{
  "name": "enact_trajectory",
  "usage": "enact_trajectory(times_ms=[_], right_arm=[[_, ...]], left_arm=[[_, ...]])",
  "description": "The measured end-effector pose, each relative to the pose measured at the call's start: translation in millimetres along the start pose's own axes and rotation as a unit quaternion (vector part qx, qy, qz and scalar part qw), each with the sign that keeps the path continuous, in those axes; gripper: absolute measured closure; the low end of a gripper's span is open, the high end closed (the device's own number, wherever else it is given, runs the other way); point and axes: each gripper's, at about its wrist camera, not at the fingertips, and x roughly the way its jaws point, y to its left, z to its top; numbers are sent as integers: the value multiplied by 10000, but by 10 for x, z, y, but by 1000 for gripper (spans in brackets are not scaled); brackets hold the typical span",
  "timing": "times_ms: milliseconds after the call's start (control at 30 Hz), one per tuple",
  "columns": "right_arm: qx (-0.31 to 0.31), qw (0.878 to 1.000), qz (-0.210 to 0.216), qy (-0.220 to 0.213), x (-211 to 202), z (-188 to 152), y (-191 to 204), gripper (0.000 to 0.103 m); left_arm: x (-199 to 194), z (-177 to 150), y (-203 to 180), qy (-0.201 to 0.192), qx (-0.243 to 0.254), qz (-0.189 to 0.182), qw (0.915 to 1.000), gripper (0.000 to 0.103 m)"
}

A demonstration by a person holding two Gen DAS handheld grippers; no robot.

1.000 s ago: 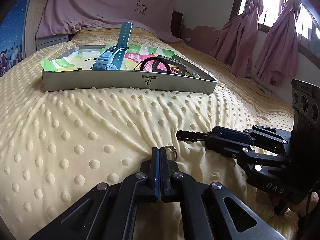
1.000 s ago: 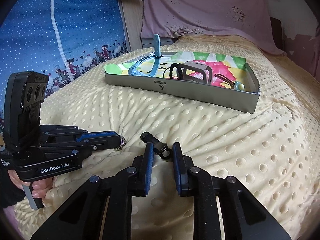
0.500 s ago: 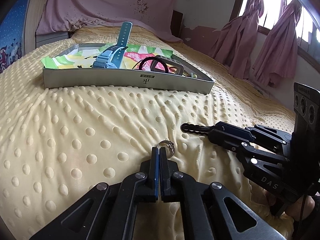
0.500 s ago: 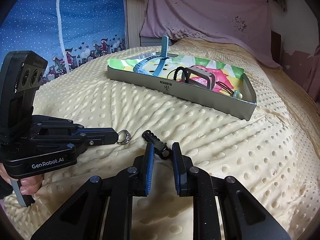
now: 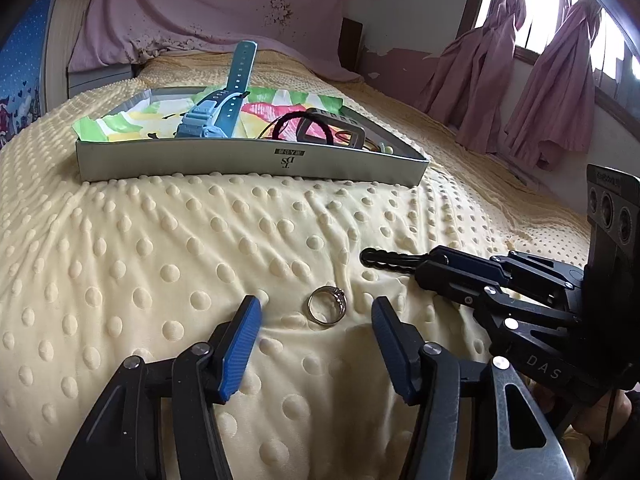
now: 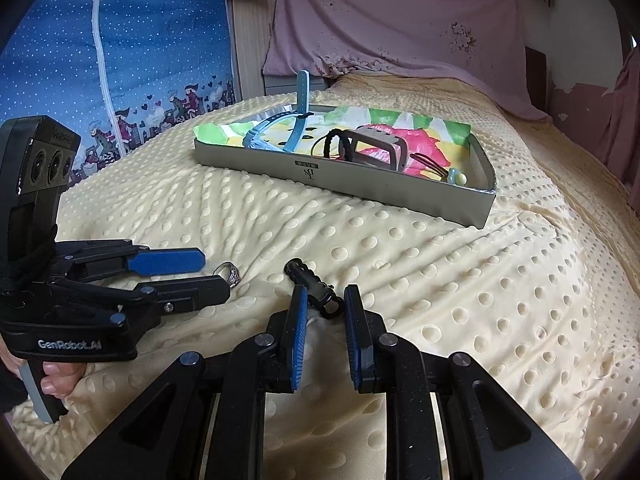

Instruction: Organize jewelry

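The left hand-held gripper [image 5: 316,314] is spread wide, its blue pads on either side of a silver ring [image 5: 326,305] that lies flat on the bumpy yellow bed cover [image 5: 160,248], touching neither pad; that straddle suits either a fresh pinch or a let-go, and I cannot tell which from this alone. The right hand-held gripper [image 6: 325,306] stands partly spread around the looped end of a small black ribbed clasp piece [image 6: 314,282] resting on the cover; whether a pad touches it is unclear. Both items sit near the foot end of the bed, well apart from the grey box tray [image 5: 248,162] toward the head end, which already holds a blue watch [image 5: 218,110], a dark cord bracelet [image 5: 304,124] and a grey watch [image 5: 332,134], so it is likely the collecting place.
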Motion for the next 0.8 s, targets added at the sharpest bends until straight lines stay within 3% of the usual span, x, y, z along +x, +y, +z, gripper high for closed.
enact_trajectory(times_ms=[267,600,800], right_arm=[[57,10000,34,19,24,9,-5,87],[152,9997,90,-137,7,34,-32,87],[361,9981,87,-502,-86,71,-123,87]], left_arm=[[52,10,-41,67,146,23,9999,83],[-81,113,-64,-336,179,133,9992,83],[-168,337,-56,-792,62,310,9964,83]])
